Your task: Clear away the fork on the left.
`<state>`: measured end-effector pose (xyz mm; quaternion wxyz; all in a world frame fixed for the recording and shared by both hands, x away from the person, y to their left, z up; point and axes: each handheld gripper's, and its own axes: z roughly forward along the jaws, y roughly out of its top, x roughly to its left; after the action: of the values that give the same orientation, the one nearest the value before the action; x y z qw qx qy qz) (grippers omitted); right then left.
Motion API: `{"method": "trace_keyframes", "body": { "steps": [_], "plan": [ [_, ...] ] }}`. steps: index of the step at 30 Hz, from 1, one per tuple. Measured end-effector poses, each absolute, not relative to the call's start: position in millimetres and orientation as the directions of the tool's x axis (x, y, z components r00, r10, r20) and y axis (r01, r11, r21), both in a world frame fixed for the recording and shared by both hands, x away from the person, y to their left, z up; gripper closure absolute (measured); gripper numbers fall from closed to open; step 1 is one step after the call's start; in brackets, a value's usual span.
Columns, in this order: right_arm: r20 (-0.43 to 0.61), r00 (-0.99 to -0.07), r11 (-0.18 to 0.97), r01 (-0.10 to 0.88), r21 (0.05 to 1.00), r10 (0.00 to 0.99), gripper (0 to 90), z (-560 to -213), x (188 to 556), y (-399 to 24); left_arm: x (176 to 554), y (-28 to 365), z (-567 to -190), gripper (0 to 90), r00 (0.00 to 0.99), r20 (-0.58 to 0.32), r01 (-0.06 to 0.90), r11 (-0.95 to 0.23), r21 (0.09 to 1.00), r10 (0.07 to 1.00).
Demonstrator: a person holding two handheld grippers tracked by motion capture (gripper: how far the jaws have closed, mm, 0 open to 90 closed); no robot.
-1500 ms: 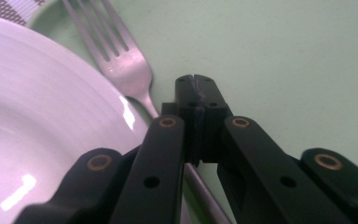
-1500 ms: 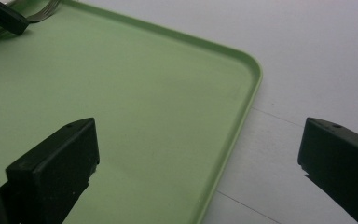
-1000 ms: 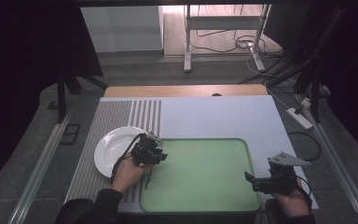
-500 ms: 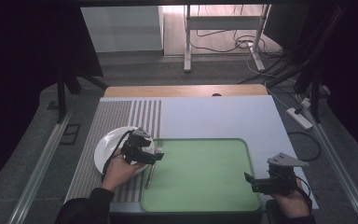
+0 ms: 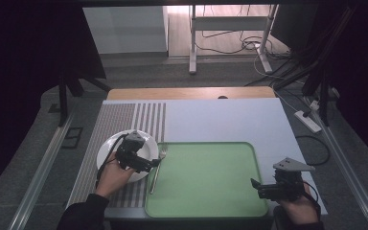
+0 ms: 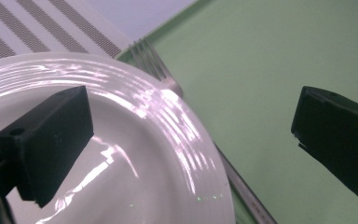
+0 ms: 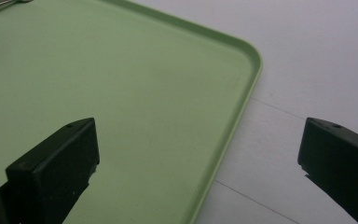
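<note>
We see the left gripper [image 5: 154, 163] over the white plate [image 5: 109, 148], its jaws just opened beside the fork [image 5: 156, 167]; the right gripper [image 5: 255, 186] hovers at the green tray [image 5: 206, 177].

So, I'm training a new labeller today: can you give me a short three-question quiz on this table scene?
1. True or false: the fork lies in the middle of the white plate.
2. What stands between the left gripper jaws? A) the fork B) the plate's rim C) nothing
3. Name the colour of the tray near the right gripper.

Key:
1. False: it lies along the tray's left edge, beside the plate.
2. C: the jaws have just been opening and stand wide apart above plate and tray.
3. Green.
</note>
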<state>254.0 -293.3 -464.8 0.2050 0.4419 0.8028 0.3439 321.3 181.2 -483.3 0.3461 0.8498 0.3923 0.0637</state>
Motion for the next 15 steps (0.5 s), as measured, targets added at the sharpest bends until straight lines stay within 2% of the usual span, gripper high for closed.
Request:
{"method": "trace_keyframes", "body": {
  "steps": [15],
  "plan": [
    [0.002,-0.519,0.349,0.578,0.738,0.855,0.0,-465,255,-296,302,213,-482,0.0,0.645,-0.177,0.632,-0.388,0.671,0.743]
  ]
}}
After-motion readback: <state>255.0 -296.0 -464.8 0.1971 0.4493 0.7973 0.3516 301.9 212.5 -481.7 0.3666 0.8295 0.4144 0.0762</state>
